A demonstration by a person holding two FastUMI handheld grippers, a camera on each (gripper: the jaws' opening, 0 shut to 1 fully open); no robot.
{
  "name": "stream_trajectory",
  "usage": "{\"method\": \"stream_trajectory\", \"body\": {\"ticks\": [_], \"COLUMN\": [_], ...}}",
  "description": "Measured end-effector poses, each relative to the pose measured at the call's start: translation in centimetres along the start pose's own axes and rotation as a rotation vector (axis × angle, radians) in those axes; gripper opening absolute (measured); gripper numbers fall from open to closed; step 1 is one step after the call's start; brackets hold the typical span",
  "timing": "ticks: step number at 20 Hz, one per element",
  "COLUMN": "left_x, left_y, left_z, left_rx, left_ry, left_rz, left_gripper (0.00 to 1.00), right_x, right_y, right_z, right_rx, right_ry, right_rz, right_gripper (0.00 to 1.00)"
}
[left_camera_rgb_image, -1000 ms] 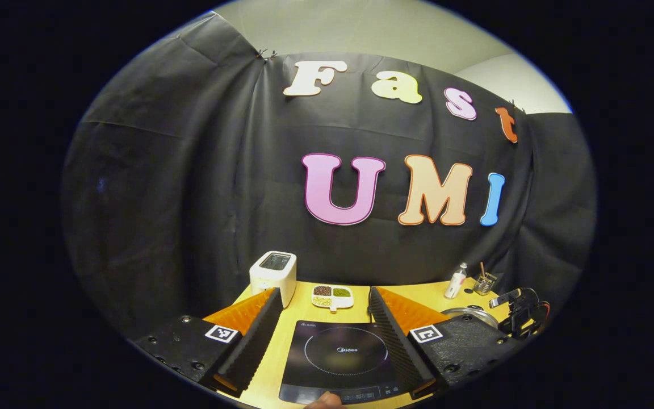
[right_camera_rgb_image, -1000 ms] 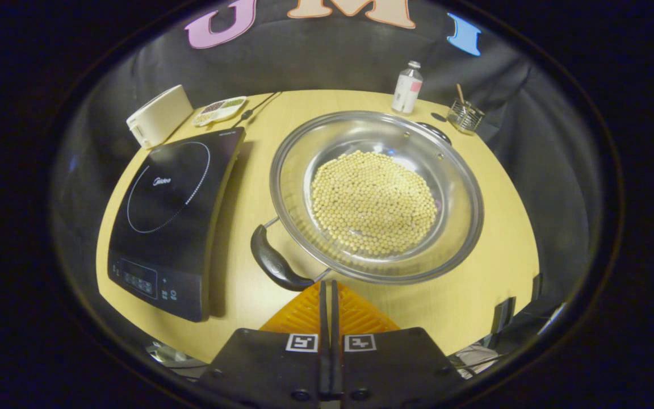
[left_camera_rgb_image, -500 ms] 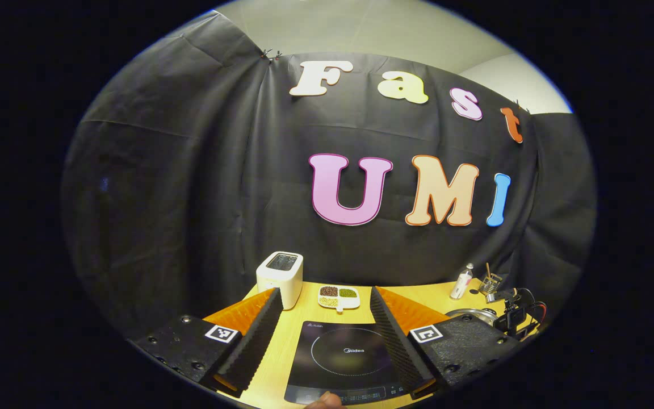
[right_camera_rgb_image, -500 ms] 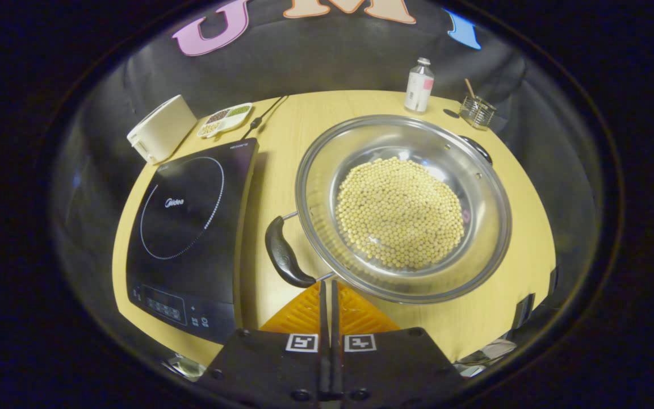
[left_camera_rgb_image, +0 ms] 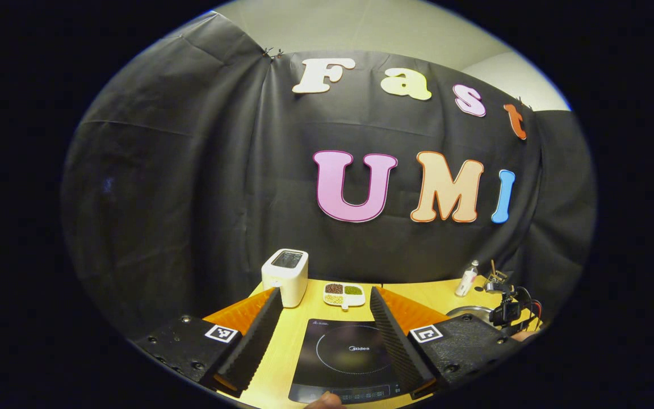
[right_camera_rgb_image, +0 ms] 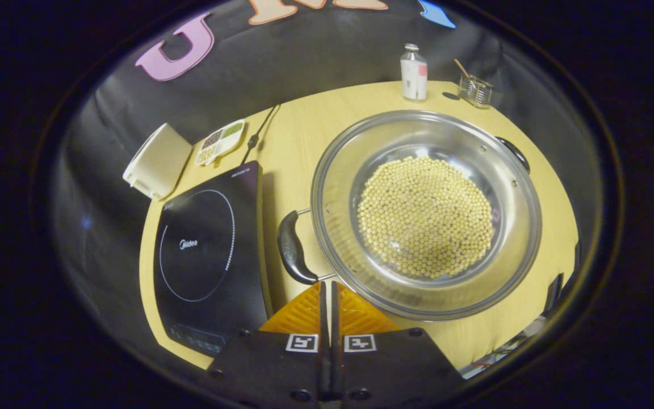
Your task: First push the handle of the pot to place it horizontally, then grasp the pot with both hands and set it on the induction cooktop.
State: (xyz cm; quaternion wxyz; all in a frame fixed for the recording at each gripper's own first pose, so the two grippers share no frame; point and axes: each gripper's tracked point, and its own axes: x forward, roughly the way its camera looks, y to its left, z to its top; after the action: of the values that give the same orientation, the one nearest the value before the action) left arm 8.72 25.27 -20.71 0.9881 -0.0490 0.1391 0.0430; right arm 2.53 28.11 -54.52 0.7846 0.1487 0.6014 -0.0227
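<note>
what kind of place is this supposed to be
Most likely a mock kitchen set up in a recording booth: a wooden table holds an induction cooktop, a steel pot full of pale beans, and a white toaster, with black cloth hung behind as the wall.

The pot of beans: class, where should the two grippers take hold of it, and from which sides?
Grip the pot by its two black handles: the near handle beside the cooktop and the far handle opposite. Come in from those opposite sides. The wide, round, bean-filled bowl probably suits no single grasp.
</note>
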Motion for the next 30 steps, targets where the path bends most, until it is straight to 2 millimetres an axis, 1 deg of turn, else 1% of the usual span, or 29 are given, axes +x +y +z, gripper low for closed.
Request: {"method": "stream_trajectory", "body": {"ticks": [1, 2, 5, 6, 9, 11, 13, 14, 15, 16, 17, 18, 19, 20, 21, 22, 23, 24, 25, 26, 28, 29, 30], "left_x": [-0.1, -0.1, -0.2, -0.2, -0.3, -0.3, -0.4, -0.4, -0.3, -0.2, 0.0, 0.1, 0.1, 0.3, 0.3, 0.3, 0.2, 0.4, 0.7, 1.0, 1.2, 1.4, 1.6], "left_y": [-0.1, -0.3, -0.9, -1.2, -2.6, -3.9, -5.5, -6.3, -7.3, -8.1, -9.0, -9.7, -10.6, -11.4, -12.3, -13.6, -15.0, -16.4, -17.4, -18.2, -20.7, -21.9, -22.9], "left_z": [0.0, 0.0, 0.4, 0.4, 0.6, 0.6, 0.2, -0.1, -0.4, -0.8, -1.2, -1.7, -2.3, -2.9, -3.5, -4.2, -4.7, -5.4, -6.1, -6.6, -7.5, -8.5, -9.2], "left_rx": [0.003, 0.006, 0.017, 0.021, 0.028, 0.024, 0.019, 0.016, 0.014, 0.015, 0.021, 0.028, 0.032, 0.030, 0.021, 0.005, -0.007, -0.002, 0.018, 0.031, 0.009, -0.005, -0.019], "left_ry": [0.001, 0.002, -0.002, -0.003, 0.002, 0.009, 0.024, 0.036, 0.048, 0.061, 0.077, 0.091, 0.108, 0.129, 0.152, 0.173, 0.192, 0.212, 0.232, 0.246, 0.281, 0.311, 0.333], "left_rz": [0.000, -0.001, -0.009, -0.015, -0.041, -0.068, -0.102, -0.122, -0.143, -0.164, -0.180, -0.190, -0.204, -0.208, -0.214, -0.228, -0.249, -0.265, -0.266, -0.261, -0.264, -0.263, -0.258], "left_gripper": [0.94, 0.94, 0.94, 0.94, 0.94, 0.94, 0.94, 0.95, 0.95, 0.94, 0.95, 0.94, 0.95, 0.94, 0.94, 0.94, 0.90, 0.94, 0.94, 0.94, 0.94, 0.93, 0.94], "right_x": [0.0, -0.1, -0.9, -1.2, -2.2, -3.0, -4.1, -4.5, -5.1, -5.5, -6.1, -6.1, -6.4, -6.8, -7.1, -7.5, -7.7, -7.9, -8.1, -8.4, -8.7, -8.7, -8.6], "right_y": [0.3, 0.6, 1.2, 1.1, 0.3, -1.2, -3.0, -4.0, -5.1, -6.6, -8.0, -9.0, -9.8, -10.9, -11.9, -13.1, -14.4, -15.7, -16.8, -17.8, -19.2, -19.8, -20.4], "right_z": [0.3, 0.4, 1.3, 1.5, 2.9, 3.6, 4.4, 4.8, 4.8, 5.2, 5.5, 5.8, 6.2, 6.4, 7.0, 7.7, 8.6, 9.2, 9.9, 10.6, 12.1, 12.7, 13.1], "right_rx": [0.021, 0.045, 0.089, 0.100, 0.132, 0.125, 0.101, 0.080, 0.050, 0.016, -0.018, -0.048, -0.073, -0.101, -0.122, -0.142, -0.166, -0.192, -0.216, -0.240, -0.272, -0.283, -0.293], "right_ry": [0.001, 0.004, -0.005, -0.009, -0.042, -0.071, -0.119, -0.144, -0.167, -0.191, -0.211, -0.227, -0.242, -0.257, -0.266, -0.286, -0.311, -0.321, -0.326, -0.334, -0.348, -0.349, -0.350], "right_rz": [0.013, 0.031, 0.078, 0.088, 0.112, 0.106, 0.090, 0.077, 0.054, 0.022, -0.013, -0.031, -0.043, -0.053, -0.069, -0.085, -0.113, -0.140, -0.163, -0.174, -0.170, -0.158, -0.144], "right_gripper": [0.00, 0.02, 0.00, 0.03, 0.03, 0.02, 0.02, 0.00, 0.03, 0.02, 0.00, 0.02, 0.00, 0.04, 0.04, 0.09, 0.12, 0.27, 0.33, 0.35, 0.55, 0.63, 0.73]}}
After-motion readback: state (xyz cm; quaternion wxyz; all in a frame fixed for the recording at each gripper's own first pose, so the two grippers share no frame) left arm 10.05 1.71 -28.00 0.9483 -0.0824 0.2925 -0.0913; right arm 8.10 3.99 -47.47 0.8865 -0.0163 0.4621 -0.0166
